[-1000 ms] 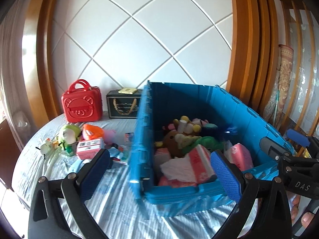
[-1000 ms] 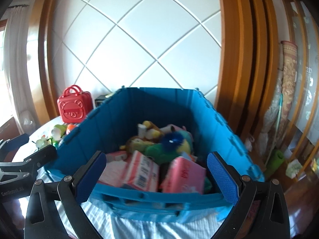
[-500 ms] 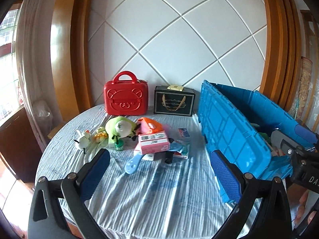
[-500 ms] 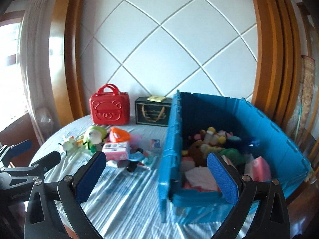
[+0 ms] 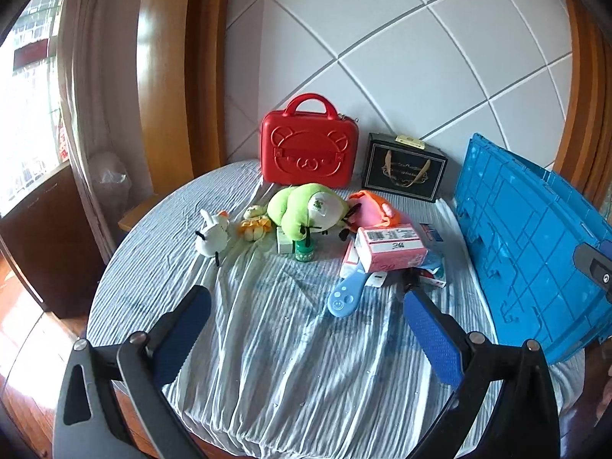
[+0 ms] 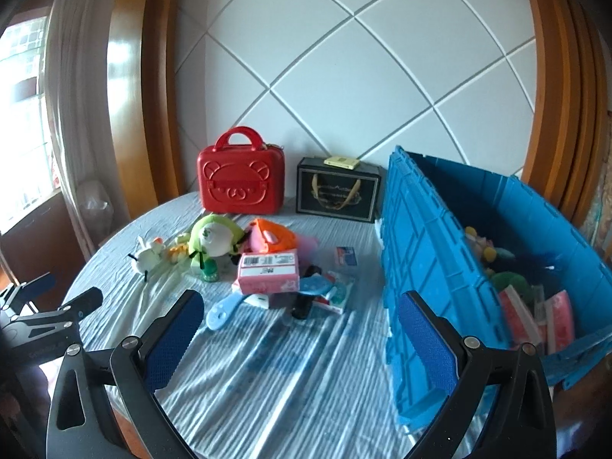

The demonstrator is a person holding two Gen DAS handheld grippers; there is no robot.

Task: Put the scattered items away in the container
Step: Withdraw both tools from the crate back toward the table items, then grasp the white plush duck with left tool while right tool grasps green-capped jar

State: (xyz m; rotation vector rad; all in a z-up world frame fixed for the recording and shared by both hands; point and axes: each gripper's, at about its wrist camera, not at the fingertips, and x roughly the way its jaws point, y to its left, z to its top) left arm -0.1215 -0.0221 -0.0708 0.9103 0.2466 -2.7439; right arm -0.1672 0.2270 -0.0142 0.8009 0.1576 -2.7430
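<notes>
Both grippers empty, jaws spread wide: left gripper (image 5: 306, 329) and right gripper (image 6: 302, 329) hover over the near edge of the round table (image 5: 267, 375), nothing between the pads. Blue crate (image 6: 428, 267) sits at the table's right edge, already part-filled with plush toys and pink packs. Remaining clutter is bunched mid-table, toward the far edge: green plush (image 5: 306, 208), white plush (image 5: 212, 231), small yellow toy (image 5: 254, 225), green bottle (image 5: 305, 250), orange-pink plush (image 5: 373, 210), pink tissue pack (image 5: 390, 244) resting on flat boxes, blue comb (image 5: 346, 294) nearest the grippers. Red bear case (image 5: 308, 149) and black gift box (image 5: 403, 170) stand at the far edge; unclear if they count as clutter. Risks, judged: items overlap, so closing on the tissue pack may drag the boxes under it or pinch the loose wrinkled tablecloth. The comb lies flat, so the pads could slide off it or scrape cloth. The bottle stands upright just beside the green plush; pulling the plush could tip it. The crate wall is tall, so a low carry would clip its rim.
</notes>
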